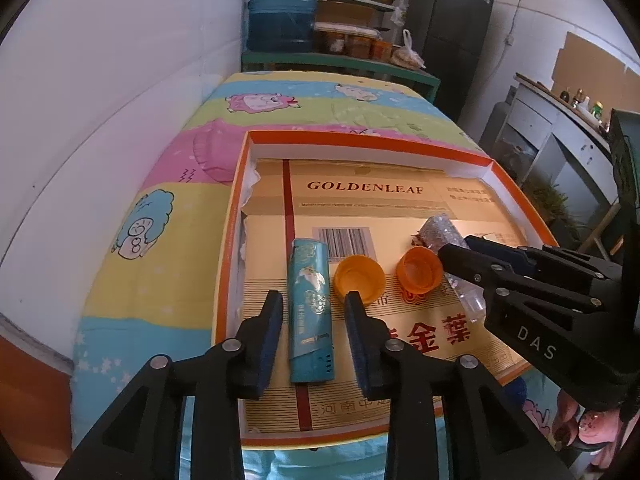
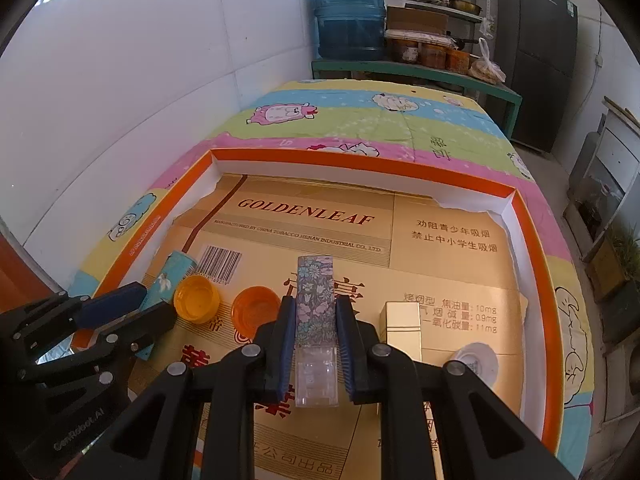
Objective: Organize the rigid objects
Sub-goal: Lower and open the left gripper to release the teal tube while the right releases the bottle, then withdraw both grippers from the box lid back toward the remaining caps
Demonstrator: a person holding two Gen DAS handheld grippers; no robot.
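A shallow orange-rimmed box (image 1: 236, 216) (image 2: 360, 162) lined with gold cardboard lies on a bed. In the left wrist view my left gripper (image 1: 314, 304) is open, its jaws astride a teal lighter (image 1: 310, 312) with a gap each side. Two orange bottle caps (image 1: 359, 277) (image 1: 419, 271) lie to its right. In the right wrist view my right gripper (image 2: 316, 312) has its pads against the sides of a floral lighter with a clear base (image 2: 316, 320). A gold lighter (image 2: 400, 330) and a white cap (image 2: 476, 360) lie to the right.
The bed has a cartoon-print quilt (image 1: 168, 208) against a white wall (image 1: 100, 80). Behind stand a blue water jug (image 1: 282, 4), shelves with jars (image 1: 352, 40) and a dark fridge (image 1: 452, 32). A cabinet (image 1: 560, 136) is at the right.
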